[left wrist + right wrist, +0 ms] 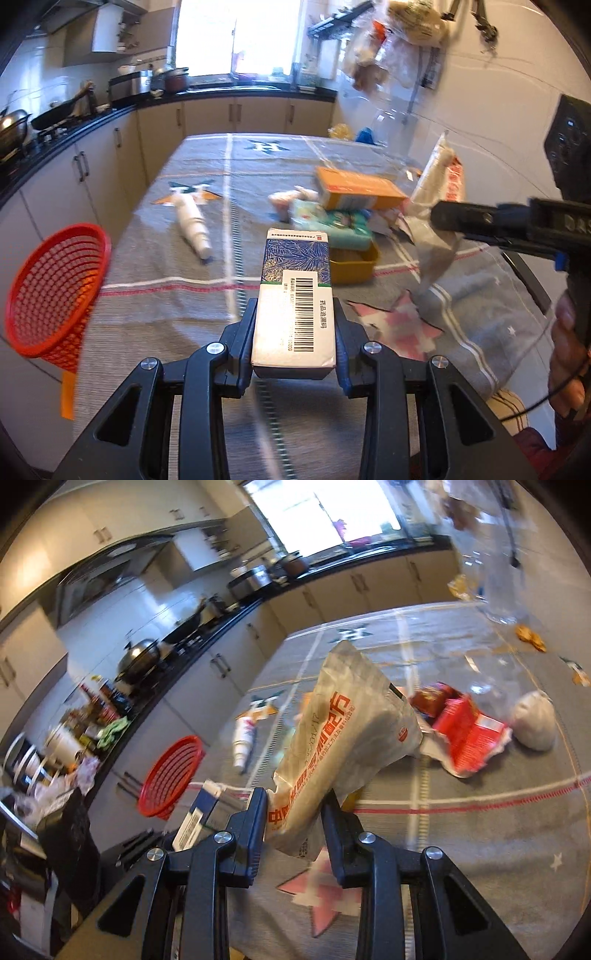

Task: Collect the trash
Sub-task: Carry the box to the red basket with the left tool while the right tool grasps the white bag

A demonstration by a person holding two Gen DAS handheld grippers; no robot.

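My left gripper [294, 328] is shut on a white and blue medicine box [295, 291] with a barcode, held above the table. My right gripper [293, 812] is shut on a crumpled silver bag [347, 731] with orange lettering, lifted off the cloth; the same bag [437, 192] hangs from the right gripper at the right of the left wrist view. A red mesh basket [55, 291] sits off the table's left edge, also seen as the red basket [171, 775] in the right wrist view. The medicine box [199, 816] shows at lower left there.
On the grey patterned tablecloth [166, 288] lie a stack of white cups [194, 225], an orange box [356, 188], a teal packet [332, 221], a yellow tray [352, 267], a red wrapper [467, 734] and a white wad [533, 720]. Kitchen counters [74, 125] run along the left and back.
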